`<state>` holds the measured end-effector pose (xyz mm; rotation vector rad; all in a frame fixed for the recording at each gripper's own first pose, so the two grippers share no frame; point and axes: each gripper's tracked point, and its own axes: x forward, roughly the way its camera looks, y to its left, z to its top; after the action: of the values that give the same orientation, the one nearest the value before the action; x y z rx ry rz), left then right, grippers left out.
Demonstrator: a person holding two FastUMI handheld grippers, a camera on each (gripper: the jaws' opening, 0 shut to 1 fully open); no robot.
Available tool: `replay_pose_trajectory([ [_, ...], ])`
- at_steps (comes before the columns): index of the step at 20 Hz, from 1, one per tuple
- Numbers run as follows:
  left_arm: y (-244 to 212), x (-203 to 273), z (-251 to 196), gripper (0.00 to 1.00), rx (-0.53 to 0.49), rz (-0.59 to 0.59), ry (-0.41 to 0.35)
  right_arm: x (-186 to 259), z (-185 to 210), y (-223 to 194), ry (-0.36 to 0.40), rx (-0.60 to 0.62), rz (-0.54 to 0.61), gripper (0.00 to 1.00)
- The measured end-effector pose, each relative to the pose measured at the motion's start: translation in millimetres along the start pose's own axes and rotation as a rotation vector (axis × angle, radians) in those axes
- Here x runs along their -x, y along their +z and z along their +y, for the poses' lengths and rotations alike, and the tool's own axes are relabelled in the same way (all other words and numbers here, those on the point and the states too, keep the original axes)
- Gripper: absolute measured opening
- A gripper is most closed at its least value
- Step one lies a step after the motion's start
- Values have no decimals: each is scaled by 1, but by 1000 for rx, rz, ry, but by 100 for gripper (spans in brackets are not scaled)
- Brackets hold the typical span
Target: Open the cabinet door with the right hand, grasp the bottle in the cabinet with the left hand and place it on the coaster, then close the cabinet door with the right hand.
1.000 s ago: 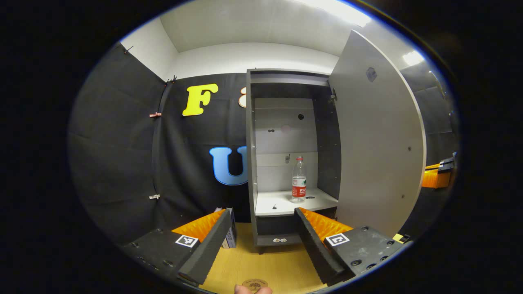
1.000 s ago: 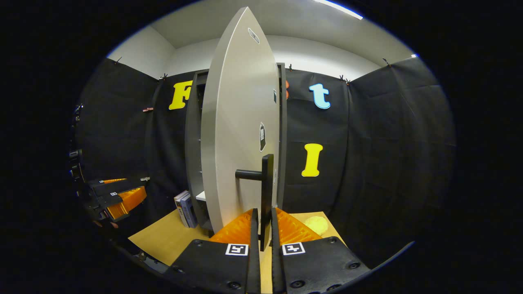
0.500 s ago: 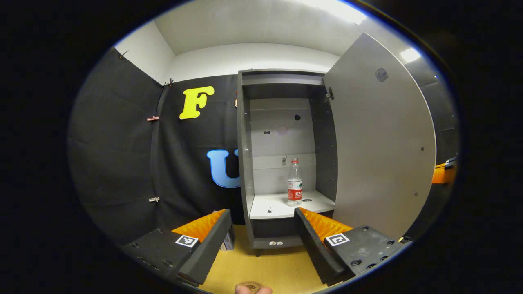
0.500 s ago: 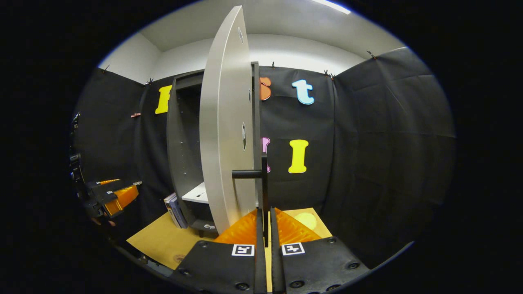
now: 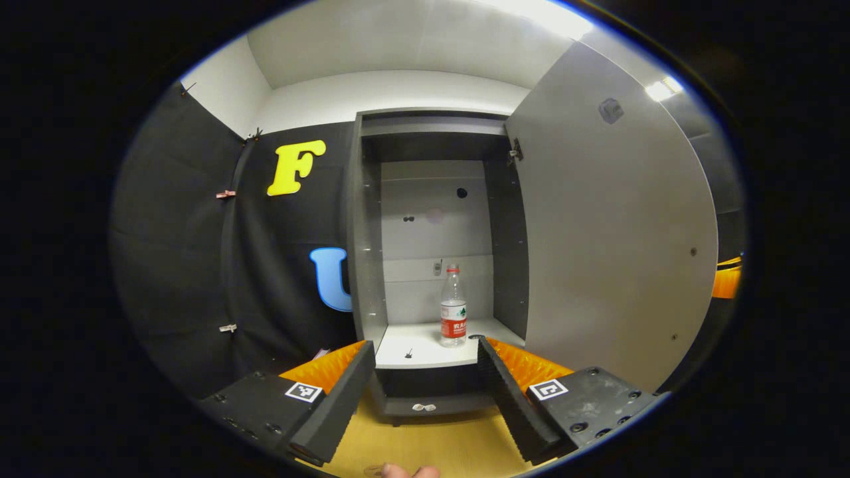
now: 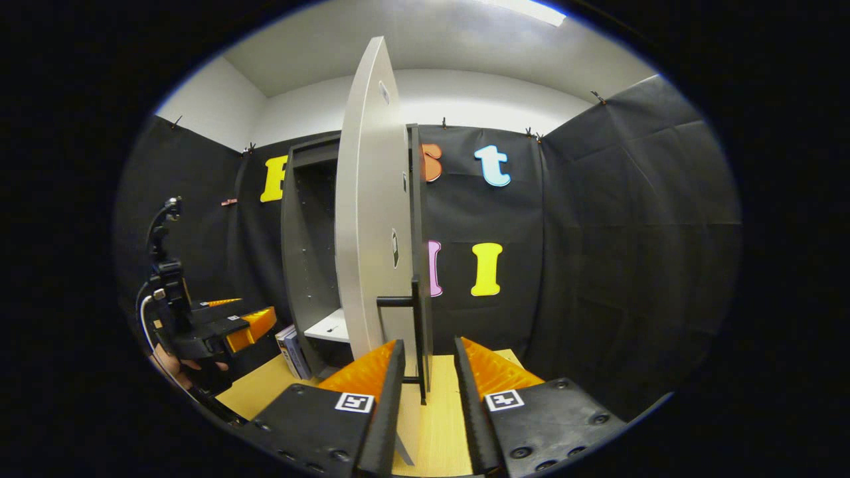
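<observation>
The grey cabinet [image 5: 364,232] stands open, its door [image 5: 611,226] swung out to the right. A clear bottle [image 5: 453,305] with a red label and red cap stands upright on the white shelf [image 5: 412,345] inside, towards the right. My left gripper [image 5: 425,346] is open and short of the shelf's front edge, with the bottle beyond it. In the right gripper view the door [image 6: 372,219] is seen edge-on. Its dark handle [image 6: 418,325] stands between the fingers of my open right gripper [image 6: 428,344], which do not press on it.
The cabinet rests on a wooden table [image 6: 438,425]. A few books [image 6: 292,342] stand to the left of the cabinet. In the right gripper view my left gripper [image 6: 226,325] and the hand holding it are at far left. A fingertip [image 5: 402,471] pokes in at the bottom edge.
My right gripper has opened and let go of the door handle after swinging the door wider. My left gripper has turned to face the cabinet's opening more squarely.
</observation>
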<state>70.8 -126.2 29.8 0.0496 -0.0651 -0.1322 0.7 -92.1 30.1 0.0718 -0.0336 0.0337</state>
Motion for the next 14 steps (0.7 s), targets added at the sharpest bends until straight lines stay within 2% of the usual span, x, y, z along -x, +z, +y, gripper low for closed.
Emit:
replay_pose_trajectory([
  [3,1,-37,-17,98,-4,-17,-17,8,-26,-9,-63,45,-6,99],
  [4,0,-53,-22,97,-10,-20,-20,8,-33,-11,-81,40,-1,92],
  [5,0,-67,-27,98,-16,-20,-22,12,-38,-13,-95,30,6,96],
  [10,-18,-151,-51,97,5,7,-54,17,-63,-16,-174,18,0,96],
  [14,-37,-215,-59,97,-4,28,-48,20,-72,-19,-199,12,7,96],
])
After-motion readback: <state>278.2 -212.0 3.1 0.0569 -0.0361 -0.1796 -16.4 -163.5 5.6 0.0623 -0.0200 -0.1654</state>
